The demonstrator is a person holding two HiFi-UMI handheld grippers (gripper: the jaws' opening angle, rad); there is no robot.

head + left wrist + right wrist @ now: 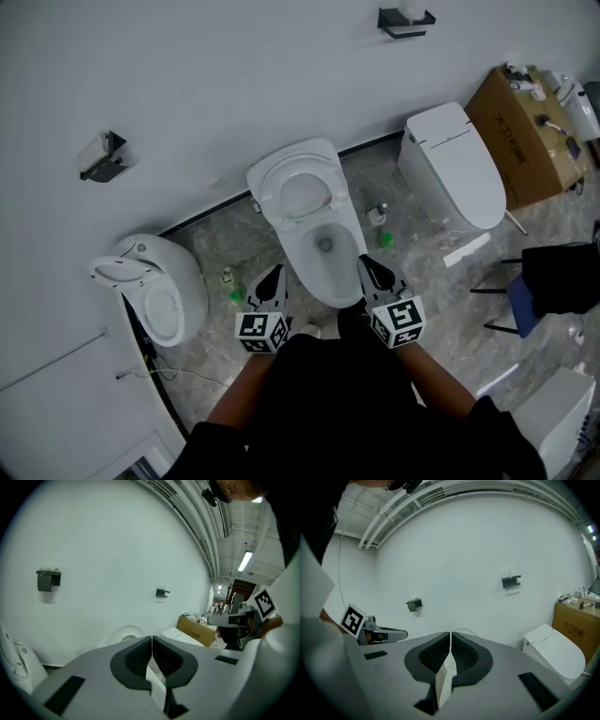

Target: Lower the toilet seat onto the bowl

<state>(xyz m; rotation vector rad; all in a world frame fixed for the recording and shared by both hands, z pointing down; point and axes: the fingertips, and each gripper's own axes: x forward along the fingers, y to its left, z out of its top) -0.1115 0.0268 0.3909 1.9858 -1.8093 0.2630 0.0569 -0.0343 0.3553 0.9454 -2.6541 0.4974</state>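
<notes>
The middle toilet has its seat and lid (295, 187) standing up against the wall, above the open bowl (323, 251). My left gripper (272, 275) is at the bowl's front left and my right gripper (369, 264) at its front right, both shut with nothing in them and apart from the seat. In the left gripper view the shut jaws of the left gripper (152, 641) point toward the raised seat (124, 632). The right gripper (450, 637) shows the same, its jaws closed and the seat's top (465, 631) just beyond them.
Another toilet (157, 286) with its seat raised stands at the left; a closed one (457, 164) stands at the right. A cardboard box (525, 131) sits at the far right and a black chair (553, 277) is nearer. Small green bottles (384, 238) stand on the floor beside the bowl.
</notes>
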